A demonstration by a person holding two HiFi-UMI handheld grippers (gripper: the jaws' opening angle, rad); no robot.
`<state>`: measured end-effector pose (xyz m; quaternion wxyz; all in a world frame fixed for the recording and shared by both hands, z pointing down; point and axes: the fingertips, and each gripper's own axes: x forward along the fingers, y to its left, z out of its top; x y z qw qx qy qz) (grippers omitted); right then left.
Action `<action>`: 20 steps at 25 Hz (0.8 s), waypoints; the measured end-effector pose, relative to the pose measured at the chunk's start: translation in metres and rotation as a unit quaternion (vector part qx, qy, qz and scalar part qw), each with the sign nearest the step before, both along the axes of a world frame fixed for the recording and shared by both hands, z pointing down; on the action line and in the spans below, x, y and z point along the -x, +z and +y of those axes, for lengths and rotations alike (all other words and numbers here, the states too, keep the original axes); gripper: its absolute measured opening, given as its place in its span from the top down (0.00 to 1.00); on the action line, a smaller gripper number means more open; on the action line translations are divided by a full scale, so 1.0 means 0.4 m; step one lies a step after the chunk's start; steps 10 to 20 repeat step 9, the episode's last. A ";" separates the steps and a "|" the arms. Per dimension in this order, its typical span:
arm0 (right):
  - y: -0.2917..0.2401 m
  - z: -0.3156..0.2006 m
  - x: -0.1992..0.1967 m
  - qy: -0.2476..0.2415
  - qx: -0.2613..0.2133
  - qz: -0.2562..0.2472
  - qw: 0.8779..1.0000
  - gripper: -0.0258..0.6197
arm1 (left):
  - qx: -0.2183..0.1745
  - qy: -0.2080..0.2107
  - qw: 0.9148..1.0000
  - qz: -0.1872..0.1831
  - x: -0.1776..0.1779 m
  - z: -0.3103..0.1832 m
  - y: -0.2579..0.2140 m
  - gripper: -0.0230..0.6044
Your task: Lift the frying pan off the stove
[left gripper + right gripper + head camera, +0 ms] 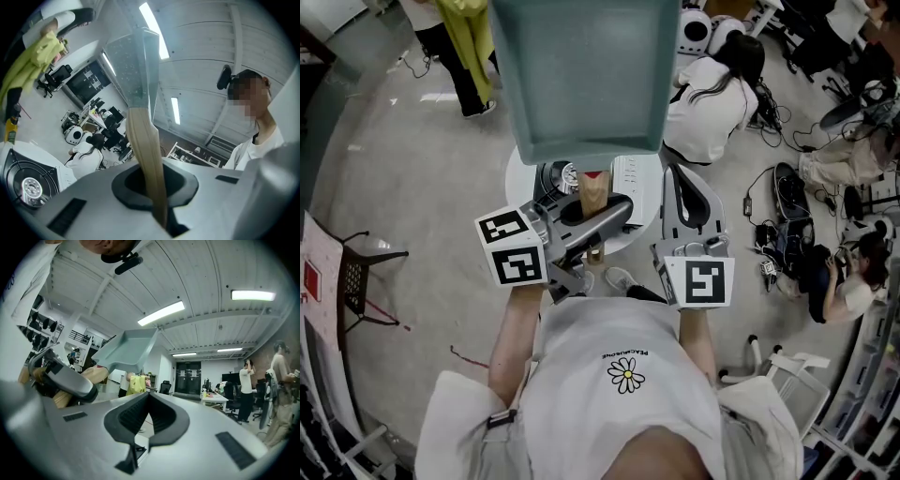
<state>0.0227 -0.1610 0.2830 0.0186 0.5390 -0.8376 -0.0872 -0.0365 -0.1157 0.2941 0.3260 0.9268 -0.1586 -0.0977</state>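
A square grey-green frying pan [581,75] hangs high in the air, well above the gas stove [555,176], with its base facing me. Its light wooden handle [593,195] runs down between the jaws of my left gripper [605,220], which is shut on it. In the left gripper view the handle [147,159] rises to the pan [133,65], and the stove burner [28,180] lies far below at the left. My right gripper [672,173] is to the right of the handle, shut and holding nothing. In the right gripper view the pan [126,350] floats up at the left.
The stove stands on a small round white table [520,178] beside a white box [633,178]. A person in white [708,94] sits on the floor behind it, and another person [848,281] sits at the right among cables. A black wire chair [356,272] stands at the left.
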 end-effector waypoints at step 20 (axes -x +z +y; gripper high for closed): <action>-0.002 0.000 -0.005 0.001 -0.001 0.000 1.000 0.96 | 0.005 0.002 1.000 -0.017 0.000 0.001 0.017 0.95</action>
